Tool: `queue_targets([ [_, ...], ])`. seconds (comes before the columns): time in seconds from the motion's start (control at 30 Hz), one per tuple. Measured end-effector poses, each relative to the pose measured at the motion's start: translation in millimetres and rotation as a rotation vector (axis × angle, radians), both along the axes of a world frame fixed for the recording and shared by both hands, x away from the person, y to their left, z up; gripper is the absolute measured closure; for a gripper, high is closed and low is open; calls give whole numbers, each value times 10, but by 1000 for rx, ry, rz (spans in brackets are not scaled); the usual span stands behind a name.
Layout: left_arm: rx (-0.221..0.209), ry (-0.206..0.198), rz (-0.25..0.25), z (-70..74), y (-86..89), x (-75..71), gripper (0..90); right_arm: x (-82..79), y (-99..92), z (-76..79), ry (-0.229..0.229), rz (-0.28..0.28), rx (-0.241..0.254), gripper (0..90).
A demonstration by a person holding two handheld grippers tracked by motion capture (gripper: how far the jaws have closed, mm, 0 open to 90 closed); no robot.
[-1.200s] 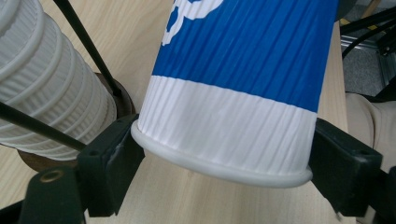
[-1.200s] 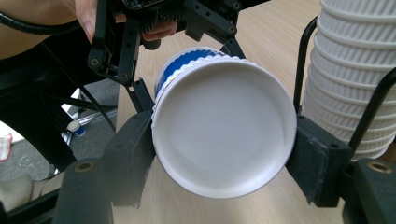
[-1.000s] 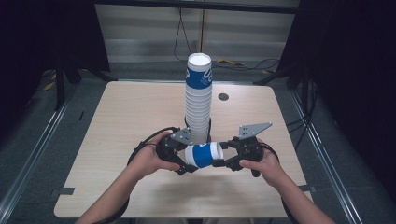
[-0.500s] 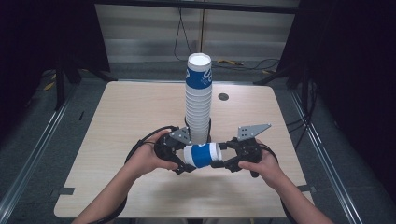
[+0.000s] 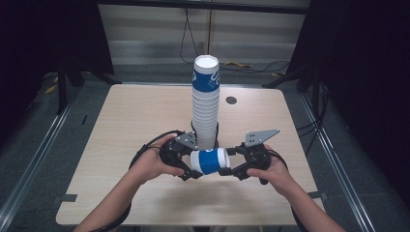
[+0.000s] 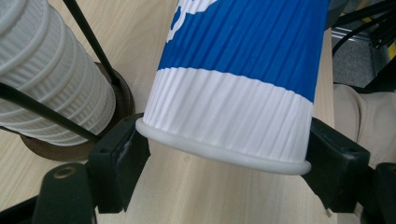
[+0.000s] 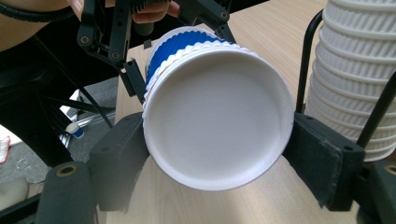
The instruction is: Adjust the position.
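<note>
A blue-and-white paper cup [image 5: 209,161] lies on its side just above the table [image 5: 121,125], held level between the two grippers in front of the tall stack of cups [image 5: 205,101] that stands in a wire holder. The left gripper [image 5: 189,166] has its jaws pressed against the cup's rim end, one on each side of the white band, as the left gripper view shows; they have just been closing in a little on the cup. The right gripper [image 5: 227,170] meets the cup at its base end. Its jaws have just been opening, and in the right gripper view they flank the white bottom disc [image 7: 217,119] closely, though whether they still press on it is hard to tell. The step looks like a handover, or pulling one cup free of another nested in it. To do it well, the left grip should stay firm but gentle, since a ribbed paper wall dents easily. The right jaws should clear the base fully before that hand draws back along the cup's axis, so that the cup is not twisted or knocked against the stack just behind it.
</note>
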State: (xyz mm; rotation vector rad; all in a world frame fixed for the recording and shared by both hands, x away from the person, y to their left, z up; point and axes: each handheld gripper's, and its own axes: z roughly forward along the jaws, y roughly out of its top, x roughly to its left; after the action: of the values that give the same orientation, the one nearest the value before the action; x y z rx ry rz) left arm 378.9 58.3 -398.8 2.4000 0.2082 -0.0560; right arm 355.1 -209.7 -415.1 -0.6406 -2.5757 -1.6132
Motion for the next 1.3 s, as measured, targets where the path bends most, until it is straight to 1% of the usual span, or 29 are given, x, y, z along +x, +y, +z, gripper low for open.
queue_targets([
  [0.07,-8,-1,3,0,-1,3,221,-1,0,-1,1,0,-1,211],
  [0.17,-6,5,8,-2,1,4,221,0,0,-4,6,-2,-7,194],
  [0.23,-3,-2,-5,1,3,7,221,-1,1,-11,2,0,-17,185],
  [0.3,-10,3,0,1,3,8,221,-1,0,-16,-6,3,-26,185],
  [0.5,8,11,4,18,21,19,221,-1,-20,-3,-6,6,-37,181],
  [0.57,15,11,3,23,19,11,220,-7,-31,5,-19,12,-67,168],
  [0.6,15,11,3,23,19,11,220,-7,-31,5,-19,12,-67,168],
  [0.63,23,9,0,27,15,8,220,-14,-38,11,-21,15,-86,165],
  [0.67,23,9,0,27,15,8,220,-14,-38,11,-21,15,-86,165],
  [0.7,36,2,-2,27,10,7,220,-18,-45,22,-32,23,-113,165],
  [0.73,36,2,-2,27,10,7,220,-18,-45,22,-32,23,-113,165],
  [0.77,44,6,-6,25,6,5,220,-27,-48,42,-45,33,-149,165],
  [0.8,52,2,-9,25,3,4,220,-27,-48,42,-45,33,-149,165],
  [0.83,68,10,-8,20,-1,-3,219,-35,-49,66,-50,43,-177,164],
  [0.87,68,10,-8,20,-1,-3,219,-35,-49,66,-50,43,-177,164],
  [0.9,82,11,-9,21,-4,-4,218,-41,-47,89,-59,56,-211,164],
  [0.93,89,8,-11,21,-5,-3,218,-41,-47,89,-59,56,-211,164],
  [0.97,96,9,-10,15,-10,-9,218,-44,-41,111,-62,65,-232,164],
  [1.0,100,13,-3,13,-12,-13,218,-44,-41,111,-62,65,-232,164],
  [1.03,111,14,-8,9,-17,-14,217,-45,-36,120,-68,66,-244,164],
  [1.1,128,11,-11,6,-24,-14,217,-44,-23,134,-64,78,-268,164],
  [1.13,140,12,-16,5,-29,-16,217,-45,-7,139,-67,90,-282,164],
  [1.17,147,13,-15,6,-36,-19,217,-51,18,143,-68,108,-315,164],
  [1.2,147,13,-15,6,-36,-19,217,-51,18,143,-68,108,-315,164],
  [1.27,159,15,-19,15,-46,-20,217,-55,54,142,-71,125,-349,164],
  [1.3,167,12,-20,18,-49,-16,217,-55,70,145,-71,127,-355,164],
])
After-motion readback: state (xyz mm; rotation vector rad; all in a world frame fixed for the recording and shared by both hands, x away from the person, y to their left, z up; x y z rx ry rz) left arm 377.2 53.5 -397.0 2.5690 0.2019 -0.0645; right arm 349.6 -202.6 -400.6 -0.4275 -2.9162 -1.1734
